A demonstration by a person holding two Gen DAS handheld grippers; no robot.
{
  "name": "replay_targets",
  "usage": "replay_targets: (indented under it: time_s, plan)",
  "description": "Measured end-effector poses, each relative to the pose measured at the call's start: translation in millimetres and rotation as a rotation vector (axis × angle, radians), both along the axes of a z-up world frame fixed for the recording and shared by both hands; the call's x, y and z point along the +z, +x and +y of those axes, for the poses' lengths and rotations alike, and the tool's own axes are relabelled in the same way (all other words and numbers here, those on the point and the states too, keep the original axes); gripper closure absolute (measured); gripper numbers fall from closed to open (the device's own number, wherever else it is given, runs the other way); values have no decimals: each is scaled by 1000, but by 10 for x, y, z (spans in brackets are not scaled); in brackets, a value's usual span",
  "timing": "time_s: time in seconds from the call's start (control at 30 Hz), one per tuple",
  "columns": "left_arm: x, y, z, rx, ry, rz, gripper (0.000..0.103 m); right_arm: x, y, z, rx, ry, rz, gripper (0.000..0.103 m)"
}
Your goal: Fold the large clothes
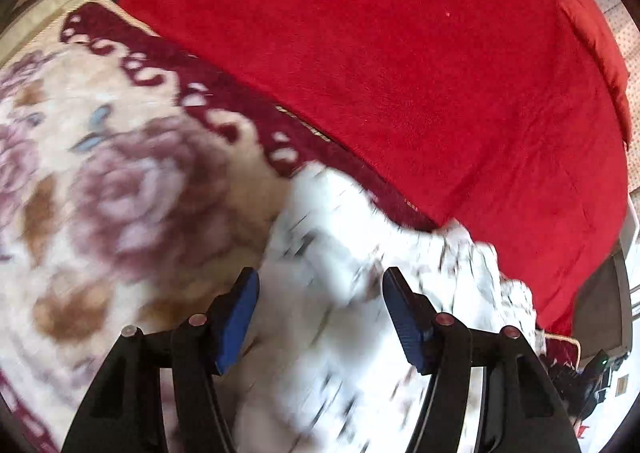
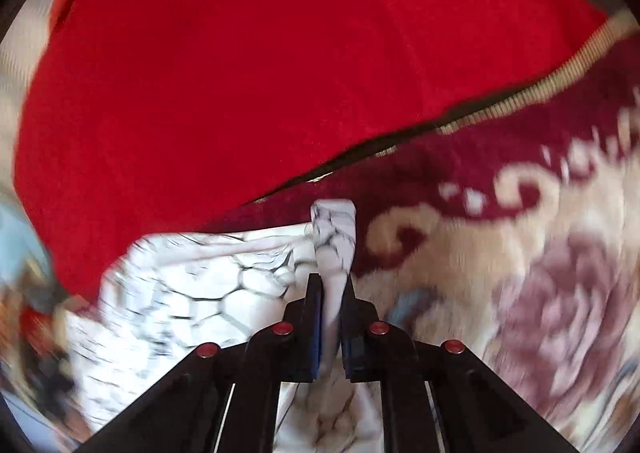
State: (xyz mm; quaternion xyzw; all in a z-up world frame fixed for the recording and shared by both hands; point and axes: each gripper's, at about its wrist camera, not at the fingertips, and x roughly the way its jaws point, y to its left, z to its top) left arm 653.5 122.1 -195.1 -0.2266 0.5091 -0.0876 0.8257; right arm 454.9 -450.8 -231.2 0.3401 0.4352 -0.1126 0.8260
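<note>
A white garment with a black crackle print (image 1: 344, 237) lies bunched on a floral blanket (image 1: 120, 181), blurred by motion in the left wrist view. My left gripper (image 1: 320, 289) is open just above it, its blue pads apart with the cloth between and below them. In the right wrist view the same garment (image 2: 200, 285) spreads to the left. My right gripper (image 2: 331, 285) is shut on a fold of the garment, and a strip of the cloth (image 2: 334, 229) sticks out past the fingertips.
A red fleece blanket (image 1: 400, 53) covers the far side of the bed and shows in the right wrist view (image 2: 240, 73) too. The floral blanket's dark red border (image 2: 460, 157) runs along it. A red pillow (image 1: 592, 41) lies at the far right. Clutter sits low at the right edge (image 1: 592, 377).
</note>
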Motion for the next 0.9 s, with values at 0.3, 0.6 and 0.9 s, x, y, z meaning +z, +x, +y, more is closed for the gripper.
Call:
replay_targets:
  time_s: [0.3, 0.6, 0.9]
  plan:
    - [518, -1151, -21, -169, 90, -121, 28, 820, -630, 921, 191, -151, -289, 23]
    - [248, -1695, -682, -304, 378, -144, 26, 485, -721, 2248, 432, -144, -149, 64]
    - [56, -1527, -519, -248, 402, 11, 7, -150, -650, 2175, 476, -141, -62, 67]
